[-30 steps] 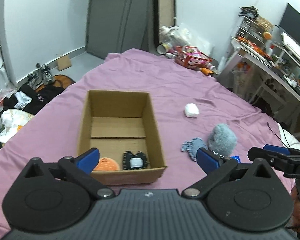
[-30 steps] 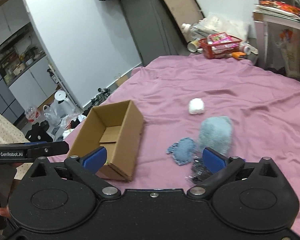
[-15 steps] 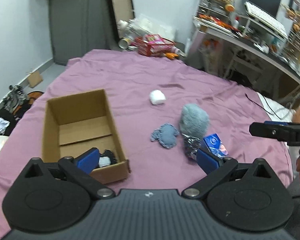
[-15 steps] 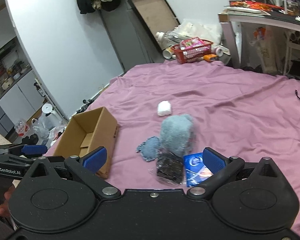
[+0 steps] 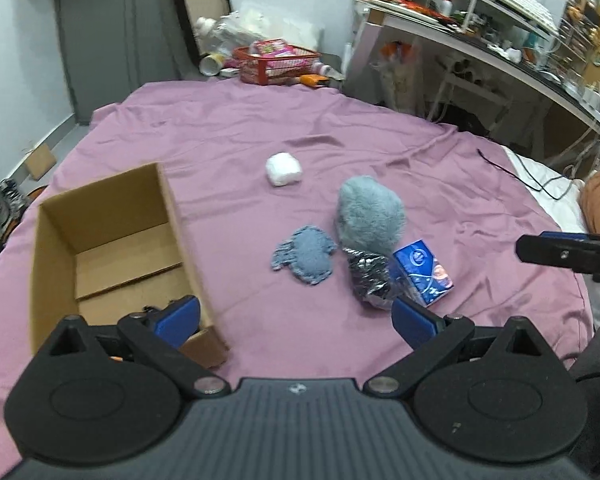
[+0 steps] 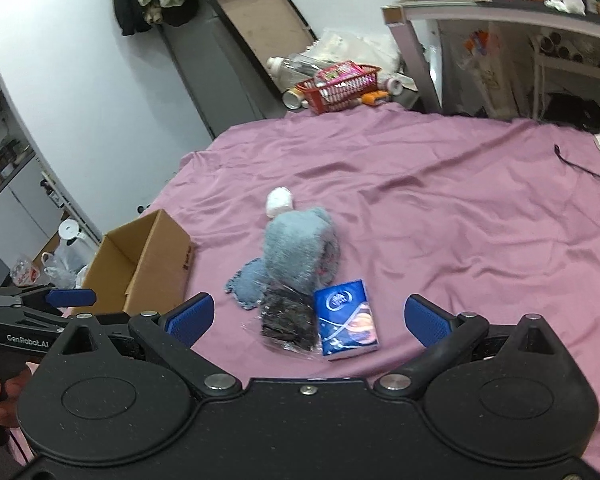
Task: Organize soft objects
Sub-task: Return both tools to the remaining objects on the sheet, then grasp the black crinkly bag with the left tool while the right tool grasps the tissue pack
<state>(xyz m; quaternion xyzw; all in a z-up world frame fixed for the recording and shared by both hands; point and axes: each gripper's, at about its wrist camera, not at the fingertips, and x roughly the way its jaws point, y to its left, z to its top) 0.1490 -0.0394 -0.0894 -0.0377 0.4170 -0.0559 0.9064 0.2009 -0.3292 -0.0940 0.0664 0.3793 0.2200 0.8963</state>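
Hovering over the pile, both claws released.
The right claw (image 6: 308, 318) is nearer the blue packet (image 6: 346, 319), lying just ahead, long axis pointing away; box (image 6: 148, 258) sits far left.

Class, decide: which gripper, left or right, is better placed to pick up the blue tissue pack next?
Right, probably. The open right gripper frames the blue tissue pack just ahead, while the open left gripper sits nearer the cardboard box.
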